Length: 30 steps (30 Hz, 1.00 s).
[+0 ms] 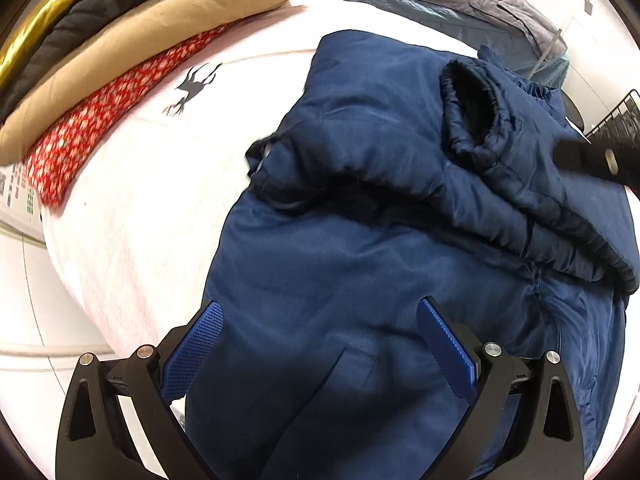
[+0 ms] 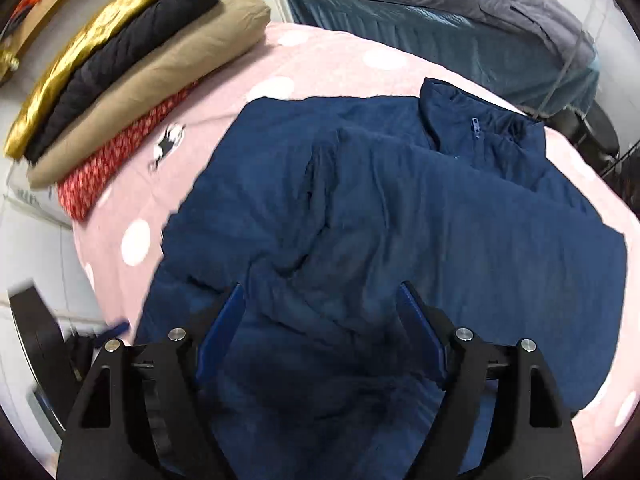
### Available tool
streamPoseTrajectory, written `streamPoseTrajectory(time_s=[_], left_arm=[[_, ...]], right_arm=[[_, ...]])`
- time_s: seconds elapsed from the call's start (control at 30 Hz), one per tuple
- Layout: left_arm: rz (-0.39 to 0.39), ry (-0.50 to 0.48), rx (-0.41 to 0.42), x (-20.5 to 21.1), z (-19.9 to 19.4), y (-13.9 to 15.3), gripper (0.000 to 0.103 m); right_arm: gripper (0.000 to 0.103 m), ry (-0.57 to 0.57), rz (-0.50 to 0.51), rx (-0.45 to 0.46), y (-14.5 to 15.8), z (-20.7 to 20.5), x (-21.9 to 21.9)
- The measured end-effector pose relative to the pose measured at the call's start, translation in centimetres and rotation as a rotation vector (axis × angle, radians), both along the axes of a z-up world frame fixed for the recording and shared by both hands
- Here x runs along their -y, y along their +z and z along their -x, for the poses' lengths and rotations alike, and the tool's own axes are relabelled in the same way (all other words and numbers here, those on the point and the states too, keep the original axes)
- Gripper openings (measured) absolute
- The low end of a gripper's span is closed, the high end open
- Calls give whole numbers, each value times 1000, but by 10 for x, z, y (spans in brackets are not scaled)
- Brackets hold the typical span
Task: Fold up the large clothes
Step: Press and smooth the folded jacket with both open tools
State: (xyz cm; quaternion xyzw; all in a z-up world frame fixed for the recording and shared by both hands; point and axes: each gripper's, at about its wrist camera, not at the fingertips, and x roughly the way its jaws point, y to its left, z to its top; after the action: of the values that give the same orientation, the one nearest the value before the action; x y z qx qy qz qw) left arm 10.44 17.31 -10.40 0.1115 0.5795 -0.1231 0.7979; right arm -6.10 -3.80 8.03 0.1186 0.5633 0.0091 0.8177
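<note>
A large navy padded jacket (image 1: 360, 240) lies on a pink spotted sheet (image 2: 328, 56). A sleeve is folded across its body, with the open cuff (image 1: 472, 116) at the upper right in the left wrist view. In the right wrist view the jacket (image 2: 400, 208) shows its collar and zip (image 2: 476, 128) at the far end. My left gripper (image 1: 320, 320) is open just above the jacket's near hem. My right gripper (image 2: 320, 304) is open above the jacket's lower body. Neither holds cloth.
A stack of folded clothes (image 2: 132, 64), gold, black, tan and red-patterned, sits at the far left of the sheet. A bed with grey and teal bedding (image 2: 460, 12) stands behind. White floor (image 1: 24, 300) lies to the left. A black object (image 1: 600, 156) shows at the right edge.
</note>
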Motion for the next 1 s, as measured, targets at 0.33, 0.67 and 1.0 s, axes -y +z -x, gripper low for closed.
streamPoseTrajectory(time_s=[0.33, 0.67, 1.0], left_arm=[[97, -225, 110, 98, -25, 39, 92], [-91, -492, 64, 215, -32, -10, 93], [-88, -458, -57, 223, -53, -58, 98]], right_arm=[[77, -421, 108, -74, -27, 59, 139], [80, -510, 88, -223, -79, 94, 207], [86, -471, 112, -267, -112, 82, 213]])
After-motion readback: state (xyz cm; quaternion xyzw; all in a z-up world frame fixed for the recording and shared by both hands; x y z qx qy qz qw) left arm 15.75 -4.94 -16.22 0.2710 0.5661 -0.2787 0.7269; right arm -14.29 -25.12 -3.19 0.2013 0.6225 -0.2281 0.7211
